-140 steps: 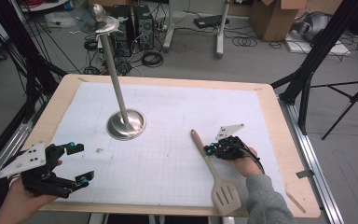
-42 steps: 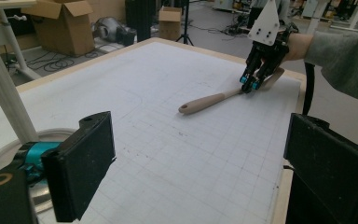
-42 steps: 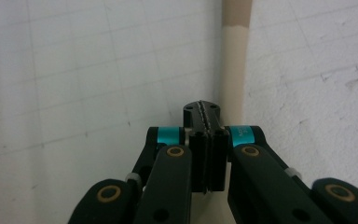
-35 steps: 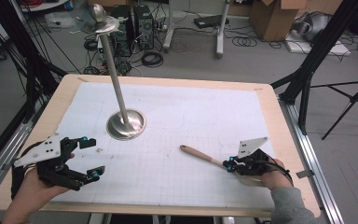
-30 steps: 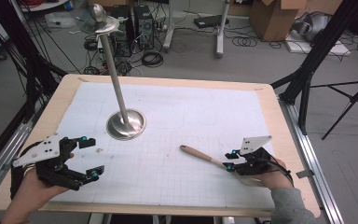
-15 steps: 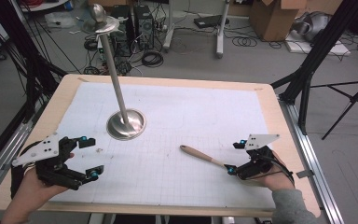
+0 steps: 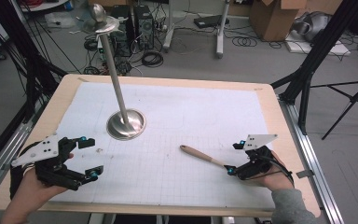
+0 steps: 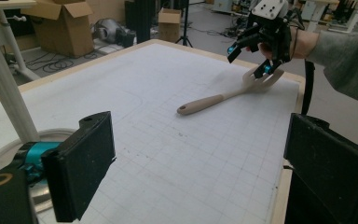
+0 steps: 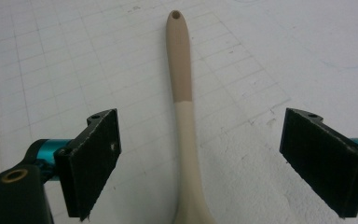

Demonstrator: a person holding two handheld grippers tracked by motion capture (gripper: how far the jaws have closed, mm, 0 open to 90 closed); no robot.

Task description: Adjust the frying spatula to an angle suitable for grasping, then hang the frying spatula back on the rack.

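Observation:
A beige wooden spatula [image 7: 200, 154] lies flat on the white grid mat, its handle pointing left and away. My right gripper [image 7: 233, 158] hovers open over the spatula's head end. In the right gripper view the spatula's handle [image 9: 182, 88] runs up between the two spread jaws of the right gripper [image 9: 200, 144], touching neither. The left gripper view shows the spatula [image 8: 214, 100] with the right gripper [image 8: 248, 59] above its slotted head. My left gripper [image 7: 92, 157] is open and holds nothing at the front left; seen along its own jaws, the left gripper [image 8: 200, 165] faces the spatula.
A metal stand with a round base [image 7: 126, 125] and a tall tilted pole [image 7: 114, 74] sits left of centre on the mat [image 7: 205, 107]; its pole [image 8: 2, 88] is close to the left gripper. The table's wooden rim [image 7: 289, 140] runs just right of my right hand.
The spatula, once held with its head toward the front edge, now lies with its handle pointing left. Over the last second my right gripper opened and shifted slightly right. The left gripper barely moved.

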